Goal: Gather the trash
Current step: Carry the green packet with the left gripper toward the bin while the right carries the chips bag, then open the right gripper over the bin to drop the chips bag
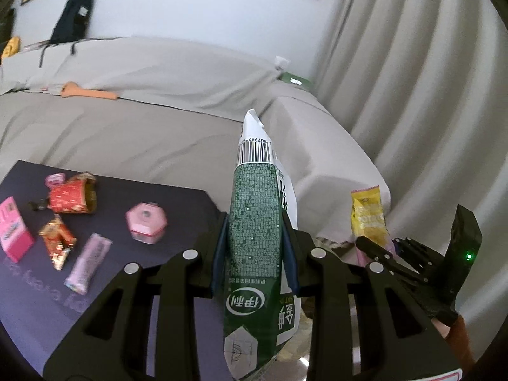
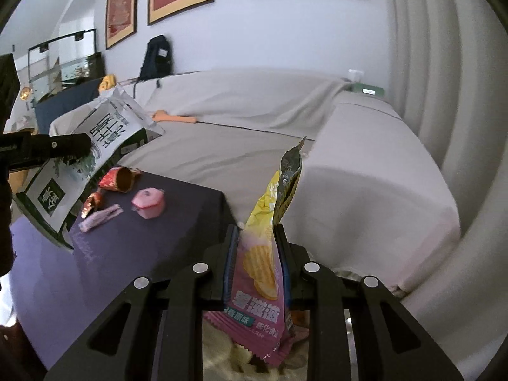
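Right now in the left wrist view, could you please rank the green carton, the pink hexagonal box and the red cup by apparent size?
1. Green carton, though it looks largest partly because it sits nearest the camera.
2. Red cup and pink hexagonal box look alike, so I cannot rank them.

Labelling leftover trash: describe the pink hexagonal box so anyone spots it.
On the dark purple table before the grey sofa, the pink hexagonal box sits nearest the right edge. It is the only six-sided piece; its neighbours are a lilac wrapper and red wrappers.
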Tool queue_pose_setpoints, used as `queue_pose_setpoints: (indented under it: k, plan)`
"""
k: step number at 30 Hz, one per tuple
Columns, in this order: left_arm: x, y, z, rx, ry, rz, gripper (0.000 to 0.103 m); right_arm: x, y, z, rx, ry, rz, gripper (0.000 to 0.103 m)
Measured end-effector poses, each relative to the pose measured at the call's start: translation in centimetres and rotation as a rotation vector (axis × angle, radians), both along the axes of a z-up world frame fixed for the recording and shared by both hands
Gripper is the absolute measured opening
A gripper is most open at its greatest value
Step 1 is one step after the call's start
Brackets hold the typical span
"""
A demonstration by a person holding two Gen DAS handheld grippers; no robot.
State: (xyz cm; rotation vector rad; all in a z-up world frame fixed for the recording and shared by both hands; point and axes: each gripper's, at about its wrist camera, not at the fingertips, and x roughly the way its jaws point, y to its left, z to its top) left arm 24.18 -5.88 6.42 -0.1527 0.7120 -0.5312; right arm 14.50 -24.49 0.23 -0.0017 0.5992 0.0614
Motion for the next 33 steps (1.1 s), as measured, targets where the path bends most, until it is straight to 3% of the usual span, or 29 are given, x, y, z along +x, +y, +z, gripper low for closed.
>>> queue_pose_setpoints:
  k: [11,25,33]
  plan:
    - [0.1,-5.0,-2.6,0.01,0.026,-0.092,0.029,-0.6,-2.2,-2.7,0.052,0.018,-0.03,0.023]
    - [1.3,-4.2,-5.6,-0.019,0.101,-0.083,0.029,1.3,-1.1,-7.5,0.076,0.132,0.007,0.025]
    - [1.7,-4.7,-6.8,-0.033,0.123,-0.084,0.029,1.6,-2.0,-9.8,0.142,0.186,-0.012,0.048]
